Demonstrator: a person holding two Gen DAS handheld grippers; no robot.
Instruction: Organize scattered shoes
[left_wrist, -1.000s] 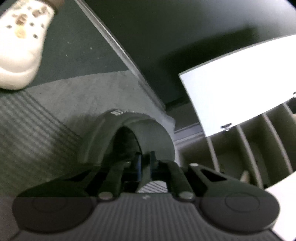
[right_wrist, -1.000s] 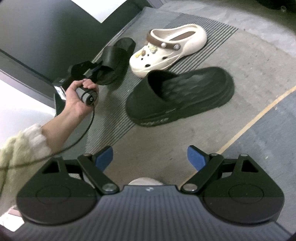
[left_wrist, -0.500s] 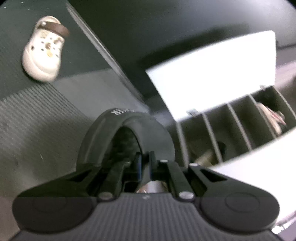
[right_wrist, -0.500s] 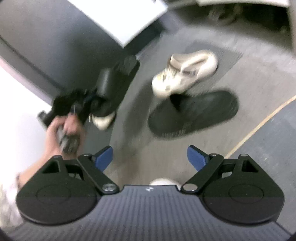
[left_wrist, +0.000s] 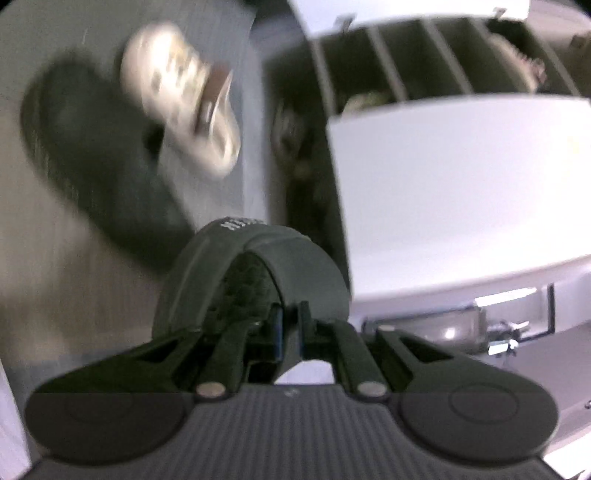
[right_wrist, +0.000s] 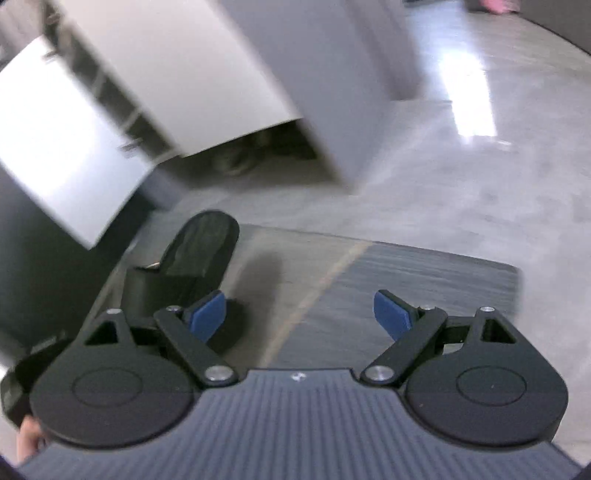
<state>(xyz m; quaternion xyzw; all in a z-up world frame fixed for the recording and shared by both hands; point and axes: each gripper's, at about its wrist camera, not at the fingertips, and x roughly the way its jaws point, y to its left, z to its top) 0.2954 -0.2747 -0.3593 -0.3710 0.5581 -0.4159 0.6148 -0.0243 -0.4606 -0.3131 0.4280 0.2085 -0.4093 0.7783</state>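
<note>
Two hand-held grippers are yours here: your left hand-held gripper (left_wrist: 290, 325) is clenched on the strap of a black slide sandal (left_wrist: 251, 273), carried off the floor (left_wrist: 44, 258) near the open white shoe cabinet (left_wrist: 443, 166), while your right hand-held gripper (right_wrist: 299, 317) is spread wide with nothing between its blue pads (right_wrist: 391, 314). Behind the held sandal, a second black sandal (left_wrist: 92, 147) and a cream clog (left_wrist: 184, 96) lie blurred on the floor beside the cabinet's slatted compartments (left_wrist: 424, 62).
</note>
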